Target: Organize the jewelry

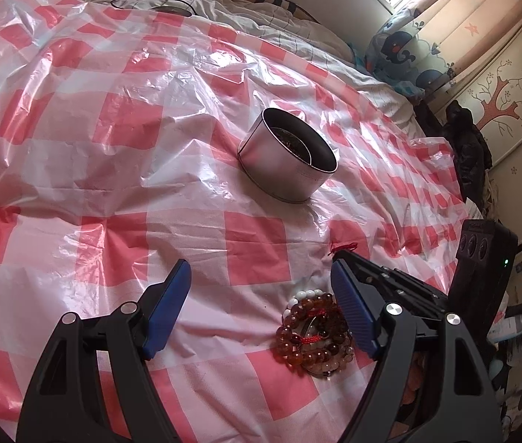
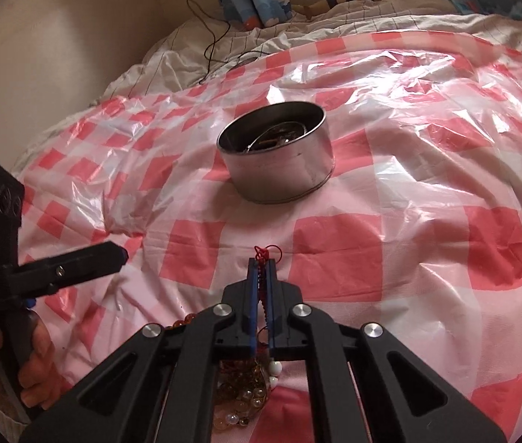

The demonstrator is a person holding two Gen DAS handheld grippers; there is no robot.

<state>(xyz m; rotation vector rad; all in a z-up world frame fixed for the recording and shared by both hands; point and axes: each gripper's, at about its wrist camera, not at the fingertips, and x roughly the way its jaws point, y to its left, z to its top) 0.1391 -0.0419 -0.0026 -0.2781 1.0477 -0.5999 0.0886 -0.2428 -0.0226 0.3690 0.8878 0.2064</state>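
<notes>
— Checked plastic sheet (image 2: 408, 243) over the bed; where's the red cord (image 2: 265, 254)?

— Pinched in the right gripper (image 2: 262, 277); beads (image 1: 312, 336) trail beneath; tin (image 2: 279, 158) lies straight ahead; left gripper (image 1: 261, 288) gapes, empty.

Black plastic tongs (image 1: 261, 306) with ribbed blue pads (image 1: 353, 313), silver screw heads (image 1: 392, 309), and a bare-skinned hand (image 2: 35, 365).
</notes>
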